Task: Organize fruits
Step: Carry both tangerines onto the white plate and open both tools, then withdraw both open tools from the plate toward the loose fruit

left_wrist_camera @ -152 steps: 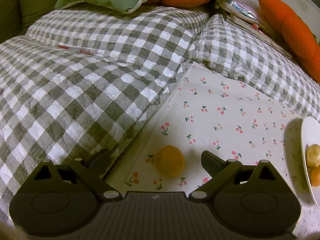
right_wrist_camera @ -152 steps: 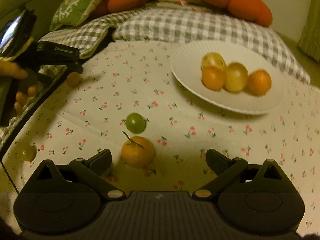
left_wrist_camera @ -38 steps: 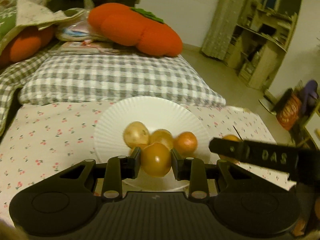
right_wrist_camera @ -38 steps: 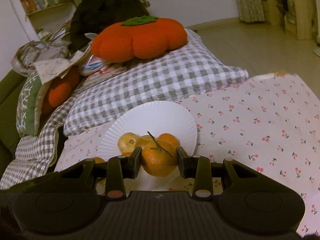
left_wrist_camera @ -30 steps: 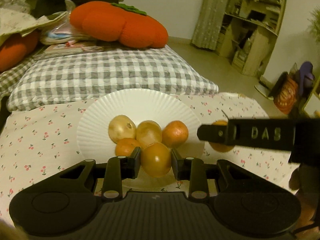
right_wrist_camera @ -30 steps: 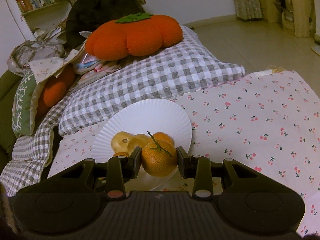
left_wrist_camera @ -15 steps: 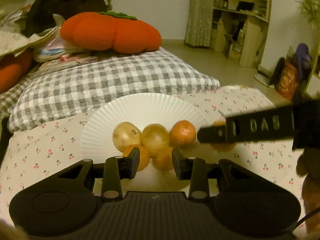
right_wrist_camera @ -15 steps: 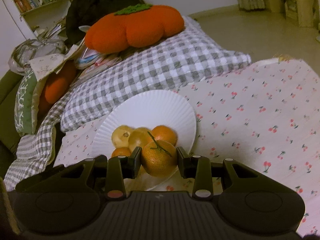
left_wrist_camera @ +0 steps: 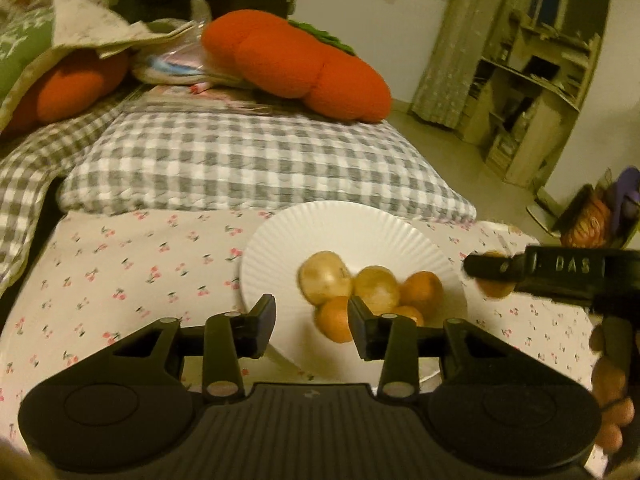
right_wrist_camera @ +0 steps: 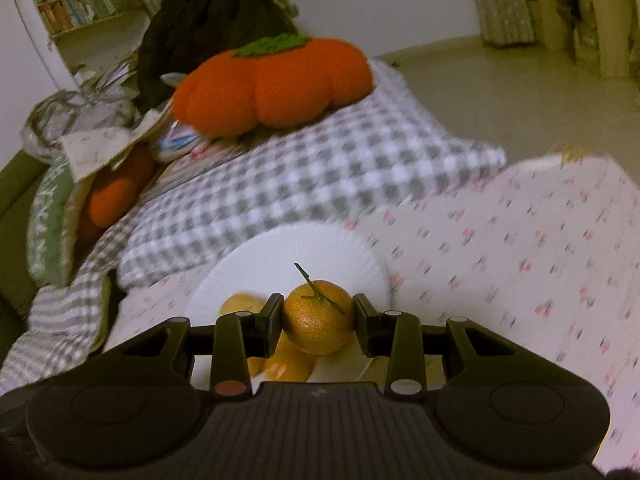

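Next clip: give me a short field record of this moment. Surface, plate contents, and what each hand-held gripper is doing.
surface: cherry-print cloth, checked pillow behind
plate: white, fluted, on the cloth
fruit on plate: five, clustered, including a pale one and an orange one
left hand-held gripper: jaws have just been opening, nothing between them, plate in front
right hand-held gripper: shut on stemmed orange, over the plate's edge
left to do: stemmed orange not yet on plate

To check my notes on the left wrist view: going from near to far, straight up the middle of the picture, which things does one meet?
left gripper → white paper plate with fruits → grey checked pillow → orange pumpkin cushion → white wall
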Tool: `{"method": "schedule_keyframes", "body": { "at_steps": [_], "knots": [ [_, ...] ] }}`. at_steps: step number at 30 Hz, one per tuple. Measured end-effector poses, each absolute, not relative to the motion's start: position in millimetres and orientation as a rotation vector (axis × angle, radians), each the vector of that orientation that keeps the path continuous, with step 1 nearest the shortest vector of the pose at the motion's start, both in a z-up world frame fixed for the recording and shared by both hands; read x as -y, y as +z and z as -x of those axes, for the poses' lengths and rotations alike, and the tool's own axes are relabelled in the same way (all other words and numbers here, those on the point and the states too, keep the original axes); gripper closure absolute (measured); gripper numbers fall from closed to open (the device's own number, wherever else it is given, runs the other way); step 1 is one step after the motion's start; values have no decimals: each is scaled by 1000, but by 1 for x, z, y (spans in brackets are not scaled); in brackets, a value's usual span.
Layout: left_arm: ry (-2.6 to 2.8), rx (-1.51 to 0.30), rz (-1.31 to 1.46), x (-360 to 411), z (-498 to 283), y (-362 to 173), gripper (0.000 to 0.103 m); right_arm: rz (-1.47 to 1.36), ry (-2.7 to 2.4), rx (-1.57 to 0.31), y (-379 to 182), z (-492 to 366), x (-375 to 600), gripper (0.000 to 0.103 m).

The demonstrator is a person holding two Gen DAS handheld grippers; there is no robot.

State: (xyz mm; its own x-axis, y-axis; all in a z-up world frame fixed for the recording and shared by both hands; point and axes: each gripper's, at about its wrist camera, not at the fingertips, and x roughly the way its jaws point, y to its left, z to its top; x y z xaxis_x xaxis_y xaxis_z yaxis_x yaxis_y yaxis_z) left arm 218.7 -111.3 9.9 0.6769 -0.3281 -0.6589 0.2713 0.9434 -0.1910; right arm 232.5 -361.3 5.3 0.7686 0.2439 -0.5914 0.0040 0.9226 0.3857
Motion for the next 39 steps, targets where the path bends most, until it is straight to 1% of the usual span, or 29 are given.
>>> {"method": "schedule_keyframes", "body": {
  "at_steps": [5, 12, 13, 16, 20, 25, 27, 30, 33, 35, 39],
  "knots": [
    [-326, -775, 123, 99, -219, 11, 73, -329, 87, -681, -10, -260, 366, 69],
    [-311, -783, 145, 86, -221, 11, 69, -236, 119, -709, -28, -280, 346, 68],
    [-309, -785, 147, 85, -222, 11, 68, -232, 117, -709, -29, -280, 345, 68],
    [-299, -791, 155, 82, -224, 9, 67, -257, 104, -685, -22, -276, 351, 62],
    [-297, -794, 186, 77, -224, 13, 64, -335, 84, -651, -8, -266, 367, 60],
    [-290, -781, 218, 68, -217, 22, 52, -321, 79, -646, 3, -257, 365, 57],
    [-282, -780, 232, 64, -215, 25, 50, -294, 95, -638, 9, -253, 359, 57],
    [-266, -786, 242, 58, -212, 28, 48, -234, 126, -621, 20, -243, 345, 48],
    [-257, -800, 242, 53, -207, 29, 46, -155, 154, -590, 33, -229, 333, 37],
    [-255, -811, 238, 51, -203, 28, 43, -133, 181, -583, 37, -220, 328, 26],
    [-230, -832, 204, 49, -197, 25, 36, -112, 235, -631, 34, -207, 320, 19]
  ]
}}
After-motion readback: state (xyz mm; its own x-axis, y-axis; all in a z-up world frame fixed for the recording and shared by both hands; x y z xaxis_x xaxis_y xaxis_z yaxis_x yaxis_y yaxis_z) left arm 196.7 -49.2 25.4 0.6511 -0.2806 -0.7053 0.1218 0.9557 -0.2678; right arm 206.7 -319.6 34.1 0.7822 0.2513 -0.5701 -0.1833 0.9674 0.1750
